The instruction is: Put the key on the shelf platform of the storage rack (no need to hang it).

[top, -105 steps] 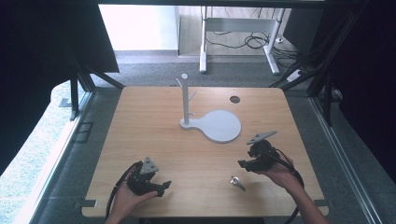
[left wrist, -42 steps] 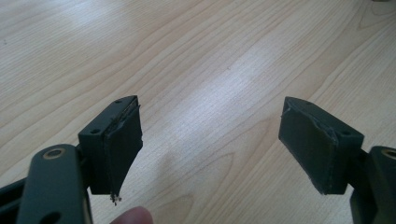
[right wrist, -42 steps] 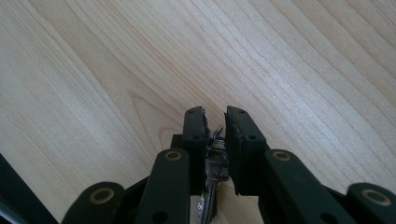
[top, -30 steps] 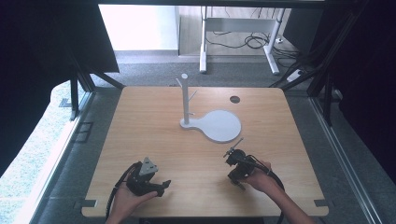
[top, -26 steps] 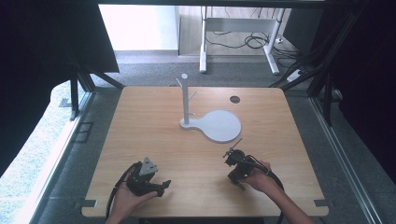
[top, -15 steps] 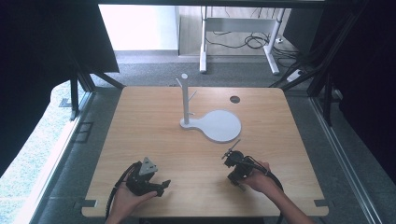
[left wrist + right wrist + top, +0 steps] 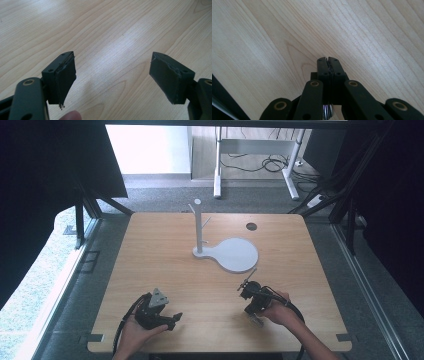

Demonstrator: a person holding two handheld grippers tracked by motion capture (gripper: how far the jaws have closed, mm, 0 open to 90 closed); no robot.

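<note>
A small shiny metal piece [image 7: 257,321] lies at the table's front right, under my right gripper [image 7: 253,313]. In the right gripper view the right gripper [image 7: 327,59] has its black jaws pressed together with a thin sliver of metal [image 7: 327,111] showing between them, low over the wood. Too little of the piece shows to tell what it is. My left gripper [image 7: 171,318] rests at the front left in a hand. Its jaws [image 7: 112,77] stand wide apart over bare wood with nothing between them.
A white stand [image 7: 199,227] with short pegs rises from a round white base [image 7: 235,254] at the table's middle back. A dark round hole [image 7: 251,226] sits behind it. The table's front edge [image 7: 215,351] is close to both hands.
The right gripper came in from the right edge, down and leftward onto the small metal piece, and shut there. Over the last second it barely shifted. The left gripper stayed put.
</note>
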